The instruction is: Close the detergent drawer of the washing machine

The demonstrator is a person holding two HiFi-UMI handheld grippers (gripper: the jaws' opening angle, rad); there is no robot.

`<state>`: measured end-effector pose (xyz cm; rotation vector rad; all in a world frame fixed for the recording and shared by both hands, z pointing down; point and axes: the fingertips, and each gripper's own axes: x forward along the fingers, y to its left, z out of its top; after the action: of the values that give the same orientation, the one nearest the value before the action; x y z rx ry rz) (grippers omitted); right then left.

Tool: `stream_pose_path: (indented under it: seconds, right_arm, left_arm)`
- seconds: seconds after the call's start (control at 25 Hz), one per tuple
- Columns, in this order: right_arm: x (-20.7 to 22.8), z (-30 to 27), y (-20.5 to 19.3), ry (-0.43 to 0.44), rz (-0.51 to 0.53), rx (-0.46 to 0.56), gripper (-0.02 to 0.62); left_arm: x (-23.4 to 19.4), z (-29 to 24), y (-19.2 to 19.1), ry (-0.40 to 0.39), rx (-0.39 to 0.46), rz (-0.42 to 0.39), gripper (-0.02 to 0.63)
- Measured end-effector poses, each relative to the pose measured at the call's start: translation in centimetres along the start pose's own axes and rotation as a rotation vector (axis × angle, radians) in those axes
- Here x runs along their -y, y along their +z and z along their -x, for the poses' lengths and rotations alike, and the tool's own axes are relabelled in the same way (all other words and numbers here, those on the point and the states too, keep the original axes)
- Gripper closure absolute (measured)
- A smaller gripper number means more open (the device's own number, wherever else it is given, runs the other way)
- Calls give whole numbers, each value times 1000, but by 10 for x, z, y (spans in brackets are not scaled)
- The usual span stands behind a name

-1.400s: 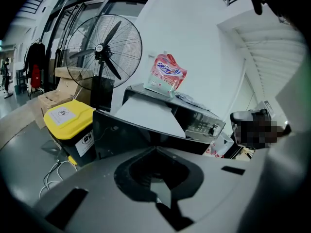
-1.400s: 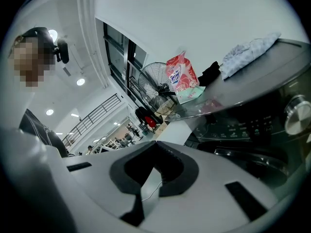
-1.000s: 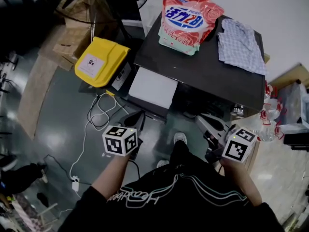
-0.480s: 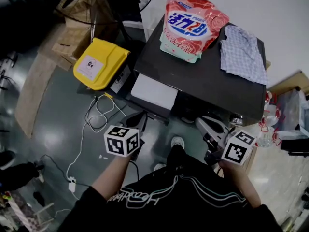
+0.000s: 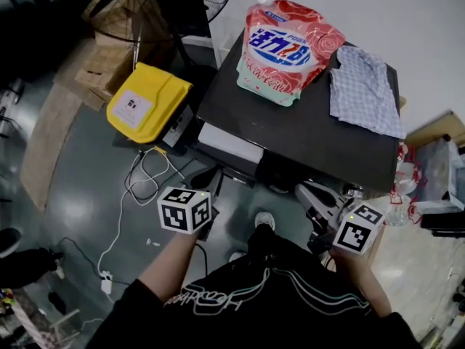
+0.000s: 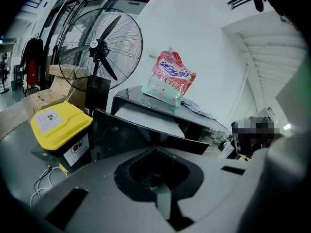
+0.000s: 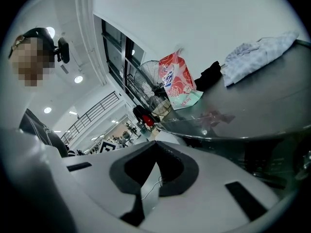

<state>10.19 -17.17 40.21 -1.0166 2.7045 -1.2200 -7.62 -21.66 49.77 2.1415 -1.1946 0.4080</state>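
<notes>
The dark washing machine (image 5: 312, 133) stands ahead of me, and its white detergent drawer (image 5: 227, 142) sticks out of the front at the left. In the left gripper view the drawer (image 6: 148, 117) shows white behind a dark front panel. My left gripper (image 5: 206, 176) hangs just below and in front of the drawer, not touching it, jaws together and empty. The right gripper (image 5: 304, 190) hovers below the machine's front at the right, also shut on nothing. In their own views the left gripper (image 6: 155, 149) and right gripper (image 7: 154, 142) each have their jaws meeting at a seam.
A pink detergent pouch (image 5: 287, 49) and a checked cloth (image 5: 363, 89) lie on the machine's top. A yellow lidded box (image 5: 145, 102) sits to the left, with white cables (image 5: 142, 177) on the floor, cardboard boxes (image 5: 109, 64) and a standing fan (image 6: 102, 47) behind.
The head view has shifted a little, and less of the white drawer shows than before. Both grippers stay at nearly the same spots, shut.
</notes>
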Motion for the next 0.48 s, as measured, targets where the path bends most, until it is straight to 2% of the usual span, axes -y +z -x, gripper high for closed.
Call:
stream_pose_path:
  seconds: [0.48]
  right_arm:
    - [18,-5,8,-1,-19,-2,569]
  left_arm:
    - [-1,-18,15,-4,15,12,581]
